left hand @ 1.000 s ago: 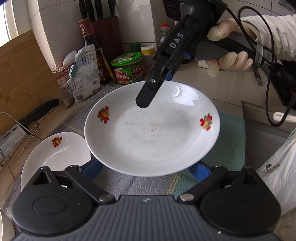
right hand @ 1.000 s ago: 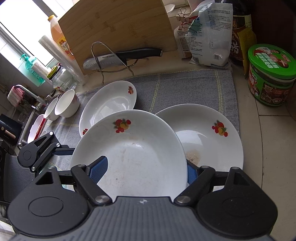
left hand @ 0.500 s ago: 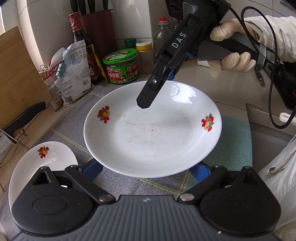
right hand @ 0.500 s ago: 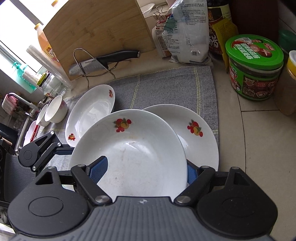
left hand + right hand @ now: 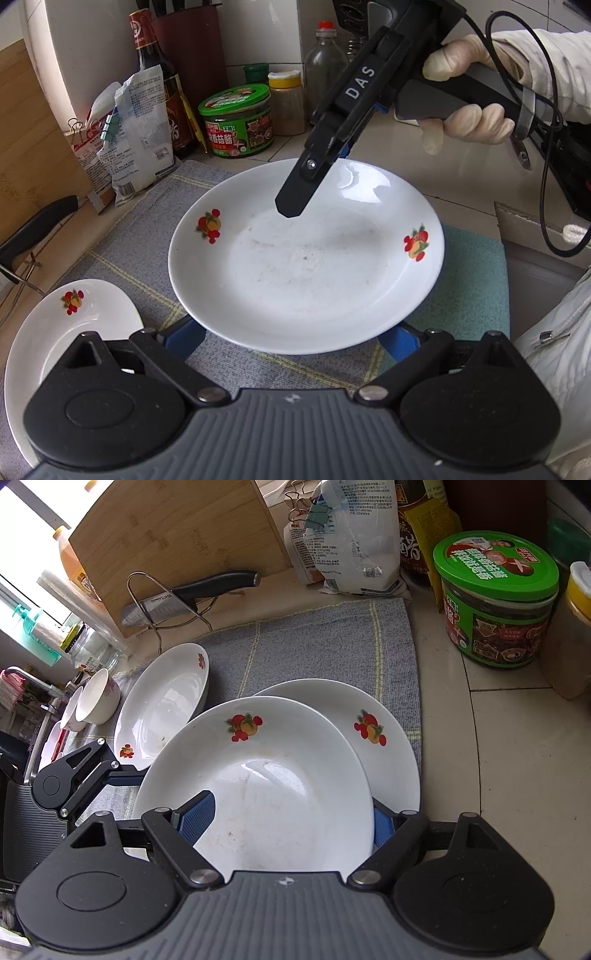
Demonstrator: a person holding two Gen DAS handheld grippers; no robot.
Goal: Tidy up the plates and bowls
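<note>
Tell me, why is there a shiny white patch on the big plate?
Left wrist view: light glints off the plate at its far rim. Right wrist view: another glint near its middle, the window is washed out white, and the fisheye lens bends the edges.

Green-lidded jar (image 5: 496,598), knife (image 5: 192,592), cutting board (image 5: 177,535)

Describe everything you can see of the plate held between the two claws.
The plate is white, glossy and ceramic-looking, round with a shallow well. It has red-and-orange fruit motifs on its rim and faint brownish smears inside. It appears lifted over the grey cloth. The left claw grips its near edge and the right claw grips the opposite rim, one finger lying on top. It overlaps a second plate below.
</note>
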